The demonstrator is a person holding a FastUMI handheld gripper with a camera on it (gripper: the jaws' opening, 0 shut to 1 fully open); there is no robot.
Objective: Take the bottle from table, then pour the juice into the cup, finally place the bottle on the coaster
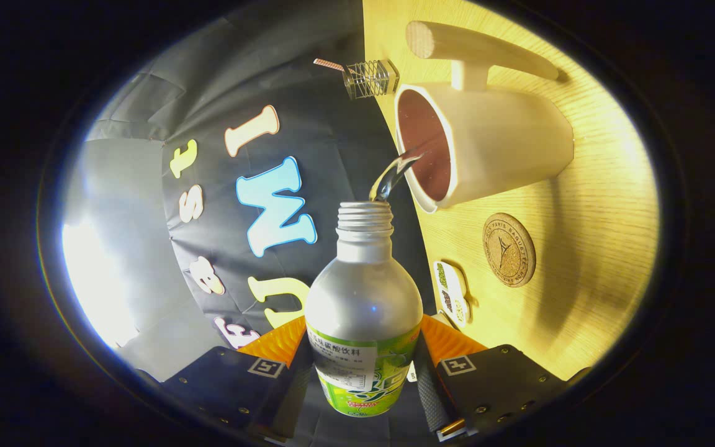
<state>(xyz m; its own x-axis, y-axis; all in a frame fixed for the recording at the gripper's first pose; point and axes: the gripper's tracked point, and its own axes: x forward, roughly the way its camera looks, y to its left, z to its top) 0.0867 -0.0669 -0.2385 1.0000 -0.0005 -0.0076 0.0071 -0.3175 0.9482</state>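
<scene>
Gripper view: claw [364, 372] clamped on bottle [362, 316] btwn both fingers — neck tipped twd cup [481, 146], liquid stream [395, 174] running into it. Coaster [509, 249] on tabletop [593, 248] just beside cup, right of bottle.

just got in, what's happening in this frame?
Mid-pour. The claw is shut on the bottle, tipped so a stream of liquid runs from its open neck into the cup on the wooden table. The round coaster sits bare beside the cup, so the bottle has not yet been placed there. A wooden-handled tool lies beyond the cup.
</scene>
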